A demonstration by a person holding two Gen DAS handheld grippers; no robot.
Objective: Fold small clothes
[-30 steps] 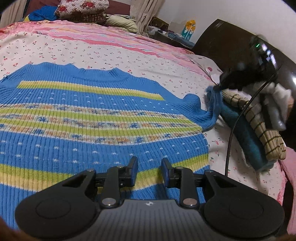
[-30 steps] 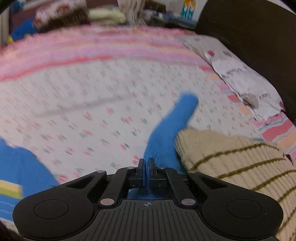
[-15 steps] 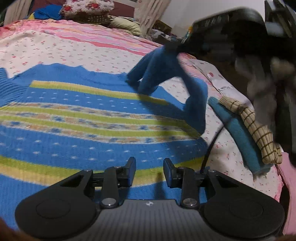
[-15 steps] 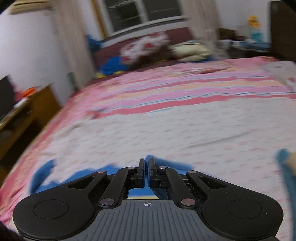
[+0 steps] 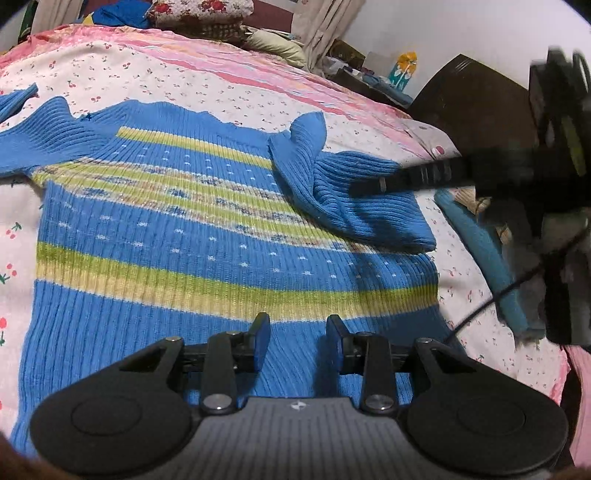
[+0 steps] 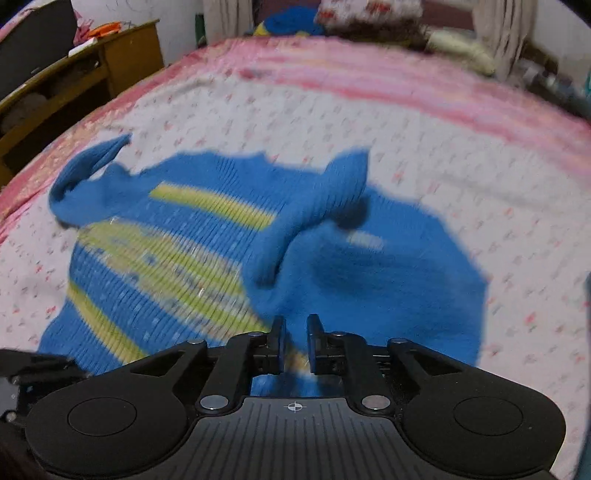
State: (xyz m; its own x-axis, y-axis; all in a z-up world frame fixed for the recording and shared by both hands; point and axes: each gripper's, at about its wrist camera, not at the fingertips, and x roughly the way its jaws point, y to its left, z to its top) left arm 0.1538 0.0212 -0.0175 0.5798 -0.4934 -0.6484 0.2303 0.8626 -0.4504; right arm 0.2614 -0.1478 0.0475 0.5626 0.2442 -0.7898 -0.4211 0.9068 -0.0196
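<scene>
A small blue knit sweater (image 5: 177, 236) with yellow-green stripes lies flat on the bed. Its right sleeve (image 5: 332, 188) is folded over onto the chest; the sleeve also shows in the right wrist view (image 6: 314, 210), lying on the sweater (image 6: 166, 258). Its left sleeve (image 6: 85, 170) lies spread out to the side. My left gripper (image 5: 298, 343) is open and empty above the sweater's hem. My right gripper (image 6: 295, 343) is open and empty just above the folded sleeve; in the left wrist view it shows blurred at the right (image 5: 369, 190).
The bed has a white cherry-print sheet (image 5: 166, 77) and a pink striped cover (image 5: 280, 74). A folded teal and beige-striped garment (image 5: 480, 236) lies right of the sweater. Pillows (image 5: 199, 11) are at the far end. A dark headboard (image 5: 469, 96) stands right. A wooden desk (image 6: 74, 74) stands left.
My right gripper carried the right sleeve left over the sweater, let go of it and opened. The sleeve now lies on the chest. My left gripper stayed open over the hem.
</scene>
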